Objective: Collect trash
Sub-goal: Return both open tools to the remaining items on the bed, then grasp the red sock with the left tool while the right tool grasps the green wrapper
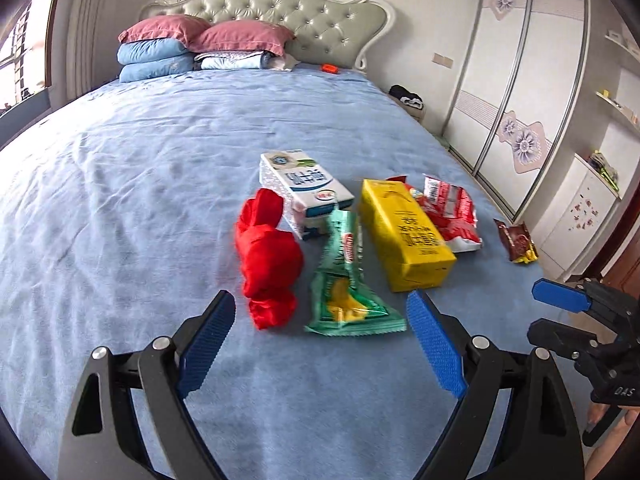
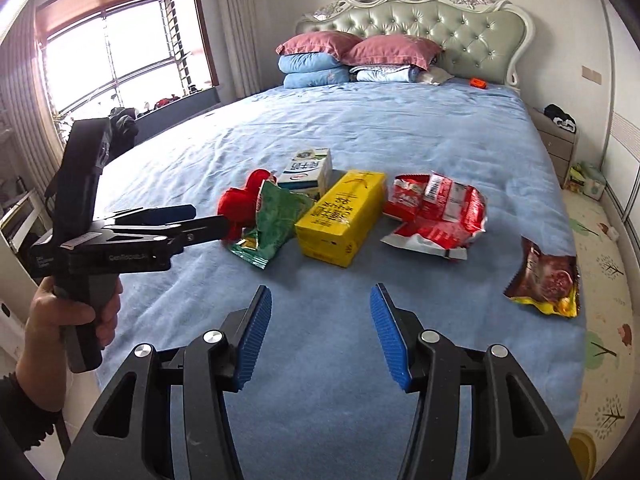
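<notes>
Trash lies on the blue bed: a crumpled red bag (image 1: 268, 256), a green wrapper (image 1: 346, 280), a white carton (image 1: 306, 190), a yellow carton (image 1: 404, 232), a red wrapper (image 1: 452, 210) and a brown packet (image 1: 518, 242). My left gripper (image 1: 322, 336) is open and empty, just short of the red bag and green wrapper. My right gripper (image 2: 320, 332) is open and empty, short of the yellow carton (image 2: 342, 216), with the red wrapper (image 2: 436, 212) and brown packet (image 2: 546, 280) to its right. The green wrapper (image 2: 276, 216) lies left of the carton.
Pillows (image 2: 356, 56) and folded bedding are stacked at the headboard (image 2: 420, 16), with a small orange object (image 2: 478, 83) nearby. A wardrobe (image 1: 520, 92) stands right of the bed, a nightstand (image 2: 558, 140) beside it. The window (image 2: 116, 56) is at left. The bed edge is near the brown packet.
</notes>
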Tool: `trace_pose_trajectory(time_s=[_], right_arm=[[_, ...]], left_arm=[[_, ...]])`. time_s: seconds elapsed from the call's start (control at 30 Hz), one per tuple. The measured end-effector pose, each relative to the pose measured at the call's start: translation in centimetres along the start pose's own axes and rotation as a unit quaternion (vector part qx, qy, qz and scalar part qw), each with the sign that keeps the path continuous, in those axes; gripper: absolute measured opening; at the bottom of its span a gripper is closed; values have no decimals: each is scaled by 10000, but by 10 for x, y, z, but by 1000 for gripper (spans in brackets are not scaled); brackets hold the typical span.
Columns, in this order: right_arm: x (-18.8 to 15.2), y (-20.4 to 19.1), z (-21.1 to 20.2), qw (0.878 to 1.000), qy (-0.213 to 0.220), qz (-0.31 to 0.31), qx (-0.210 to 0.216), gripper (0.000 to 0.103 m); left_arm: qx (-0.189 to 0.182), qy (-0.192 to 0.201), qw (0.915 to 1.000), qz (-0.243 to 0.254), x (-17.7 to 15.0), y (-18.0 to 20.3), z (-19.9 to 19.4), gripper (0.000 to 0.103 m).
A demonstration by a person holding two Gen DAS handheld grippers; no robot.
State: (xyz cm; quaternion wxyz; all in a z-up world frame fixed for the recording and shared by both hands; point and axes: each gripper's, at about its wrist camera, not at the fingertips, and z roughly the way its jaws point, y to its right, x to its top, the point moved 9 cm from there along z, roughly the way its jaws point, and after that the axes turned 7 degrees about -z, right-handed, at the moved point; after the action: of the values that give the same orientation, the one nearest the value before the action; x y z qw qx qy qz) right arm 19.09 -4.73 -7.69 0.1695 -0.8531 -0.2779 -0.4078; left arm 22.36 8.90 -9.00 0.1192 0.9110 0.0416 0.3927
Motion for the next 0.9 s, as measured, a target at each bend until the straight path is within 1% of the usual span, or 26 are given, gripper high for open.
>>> trace_pose_trajectory(time_s=[0.23, 0.37, 0.47, 0.53, 0.57, 0.63, 0.67, 0.73, 0.8, 0.87, 0.9], right_arm=[[26, -17, 28, 9999, -106, -8, 108, 51], [39, -26, 43, 9997, -159, 7, 197, 51], [47, -33, 53, 9995, -169, 37, 259, 51], [50, -37, 61, 9993, -185, 72, 304, 51], [51, -39, 64, 9992, -201, 91, 334, 51], [52, -43, 72, 9990, -255, 112, 362, 51], [52, -45, 76, 9989, -274, 128, 370, 51], [53, -47, 83, 9988, -309, 149, 360, 51], [53, -46, 90, 9989, -330, 195, 284, 51], [53, -44, 98, 9985, -362, 317, 273, 51], [52, -44, 102, 9982, -410, 343, 255, 51]], left_arm=[[37, -67, 9988, -486, 20, -37, 32, 87], [-85, -301, 9977, -602, 28, -44, 53, 87], [-175, -476, 9968, -624, 26, -44, 64, 87], [-234, -581, 9959, -660, 25, -45, 71, 85], [-245, -620, 9955, -670, 25, -46, 74, 83], [-215, -649, 9956, -636, 27, -49, 78, 73], [-210, -661, 9958, -602, 29, -51, 80, 71], [-280, -691, 9957, -544, 33, -52, 83, 61], [-420, -727, 9955, -448, 34, -49, 85, 54], [-438, -661, 9964, -292, 33, -45, 87, 46], [-451, -605, 9967, -286, 34, -45, 86, 44]])
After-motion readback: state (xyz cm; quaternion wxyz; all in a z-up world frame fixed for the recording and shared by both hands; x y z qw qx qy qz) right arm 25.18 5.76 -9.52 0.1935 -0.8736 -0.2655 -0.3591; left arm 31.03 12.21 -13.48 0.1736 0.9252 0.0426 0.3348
